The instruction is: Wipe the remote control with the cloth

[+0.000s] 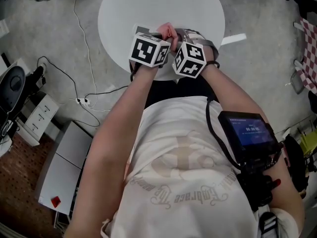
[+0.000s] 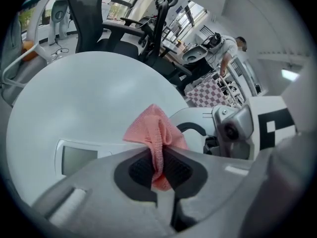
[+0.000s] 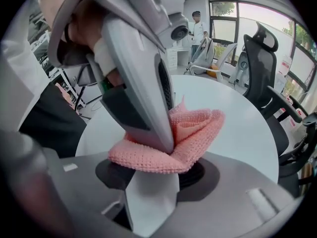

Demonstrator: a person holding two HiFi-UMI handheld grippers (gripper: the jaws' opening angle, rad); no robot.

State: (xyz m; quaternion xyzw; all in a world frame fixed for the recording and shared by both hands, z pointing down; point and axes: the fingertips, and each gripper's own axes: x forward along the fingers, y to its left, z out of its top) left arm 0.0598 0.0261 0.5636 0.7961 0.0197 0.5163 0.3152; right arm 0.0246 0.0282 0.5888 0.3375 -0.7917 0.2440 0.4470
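Observation:
A pink cloth point(image 1: 167, 30) is bunched between my two grippers above the near edge of the round white table point(image 1: 158, 4). My left gripper point(image 2: 159, 162) is shut on the cloth point(image 2: 153, 128), which is pinched upright between its dark pads. My right gripper point(image 3: 151, 182) holds one end of a white remote control point(image 3: 151, 200) between its pads. The cloth point(image 3: 193, 128) lies on top of the remote, pressed down by the left gripper's fingers point(image 3: 143, 98). In the left gripper view the remote's grey window point(image 2: 79, 158) shows at lower left, with the right gripper point(image 2: 230, 128) close on the right.
Black office chairs point(image 2: 89, 14) stand beyond the table. Cables and a power strip point(image 1: 81, 101) lie on the floor at left. A person point(image 2: 225, 48) stands far back. A screen device point(image 1: 247, 130) hangs at the wearer's chest.

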